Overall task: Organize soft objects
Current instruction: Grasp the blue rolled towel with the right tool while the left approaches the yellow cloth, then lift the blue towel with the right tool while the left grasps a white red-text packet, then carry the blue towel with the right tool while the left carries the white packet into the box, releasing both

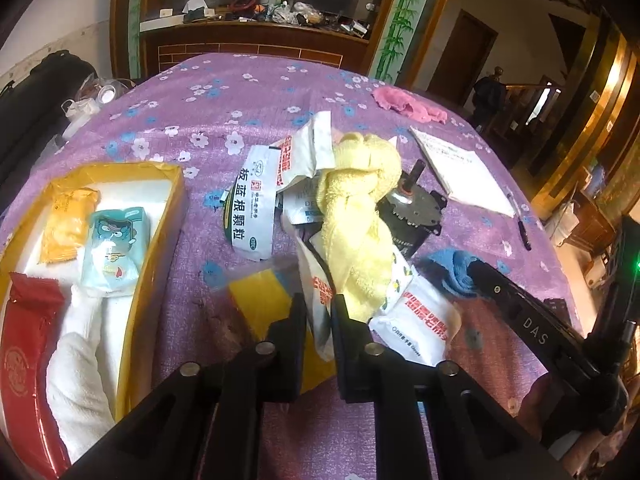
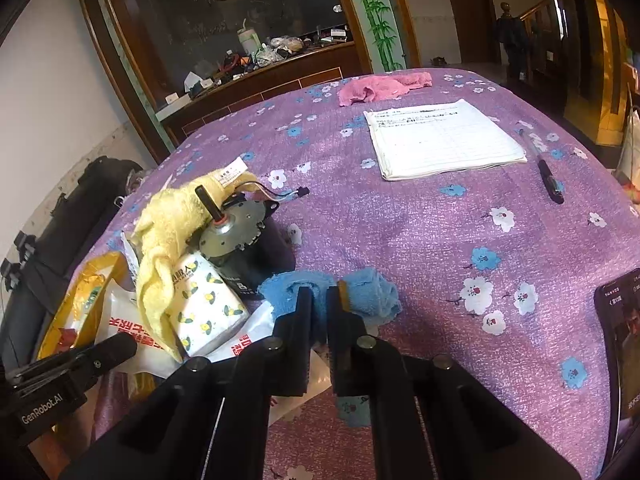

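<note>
Both grippers closed. L gripper point(image 1: 319, 308) pinches white packet point(image 1: 320, 300); R gripper point(image 2: 319, 294) clamps blue cloth point(image 2: 360, 292) on purple tablecloth point(image 2: 400, 220).

Black fingers point(image 1: 298, 320) on matte arms with silver round screws; white "GenRobot.AI", perhaps "DAS".

"板蓝根颗粒" down a white-green sachet point(image 1: 251, 208). Red Chinese print, too warped to read, on a white packet point(image 1: 416, 330), with "Gloves" in small blue type at its edge. "DAS" in white on the right gripper's point(image 1: 476, 270) black arm. "GenRobot.AI" in white on the left gripper's point(image 2: 120, 346) black body. Handwritten lines on a notepad point(image 2: 444, 140), illegible. Small screen text on a phone point(image 2: 624, 344), unreadable.
</note>
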### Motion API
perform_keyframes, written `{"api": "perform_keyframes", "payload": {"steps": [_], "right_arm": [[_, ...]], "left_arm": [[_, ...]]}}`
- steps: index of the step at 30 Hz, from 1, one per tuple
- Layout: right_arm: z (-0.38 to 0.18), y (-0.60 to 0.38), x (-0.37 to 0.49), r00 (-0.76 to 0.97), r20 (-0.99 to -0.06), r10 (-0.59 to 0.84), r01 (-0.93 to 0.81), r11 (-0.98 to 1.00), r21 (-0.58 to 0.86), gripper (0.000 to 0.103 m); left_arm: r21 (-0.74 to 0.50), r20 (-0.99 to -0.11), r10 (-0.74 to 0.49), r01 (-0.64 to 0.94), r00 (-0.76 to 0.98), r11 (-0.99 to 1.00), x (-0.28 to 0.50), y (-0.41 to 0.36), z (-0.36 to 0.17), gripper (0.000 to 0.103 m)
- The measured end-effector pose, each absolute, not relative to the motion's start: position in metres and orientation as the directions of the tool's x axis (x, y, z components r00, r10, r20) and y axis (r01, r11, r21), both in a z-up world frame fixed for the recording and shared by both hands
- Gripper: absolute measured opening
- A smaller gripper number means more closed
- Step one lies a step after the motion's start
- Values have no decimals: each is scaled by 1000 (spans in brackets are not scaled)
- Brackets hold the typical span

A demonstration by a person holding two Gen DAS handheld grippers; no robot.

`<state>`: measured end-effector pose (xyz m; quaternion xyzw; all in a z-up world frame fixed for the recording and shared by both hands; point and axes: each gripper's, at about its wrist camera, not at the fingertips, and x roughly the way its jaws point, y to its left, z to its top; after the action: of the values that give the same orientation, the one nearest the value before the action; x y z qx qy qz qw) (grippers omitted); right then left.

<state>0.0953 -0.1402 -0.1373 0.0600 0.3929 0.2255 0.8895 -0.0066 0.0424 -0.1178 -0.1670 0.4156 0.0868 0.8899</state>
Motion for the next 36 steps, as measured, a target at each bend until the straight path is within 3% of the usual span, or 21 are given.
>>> {"api": "perform_keyframes", "payload": {"steps": [9,19,36], "right_arm": [[-126,-150,90,609,-603,515,-370,857,358,6],[-108,-156,75,607,-457,650,-470,758,453,6],[-98,-124,39,487,-428,761,-612,647,454,6]], "left_arm": [[-332,-728,-59,-276,683,902,-27,51,-97,6],[-368,-707,-81,-267,703,891,-42,52,-86,6],[-410,-670,-76,-283,738,867,-83,71,-67,6]]}}
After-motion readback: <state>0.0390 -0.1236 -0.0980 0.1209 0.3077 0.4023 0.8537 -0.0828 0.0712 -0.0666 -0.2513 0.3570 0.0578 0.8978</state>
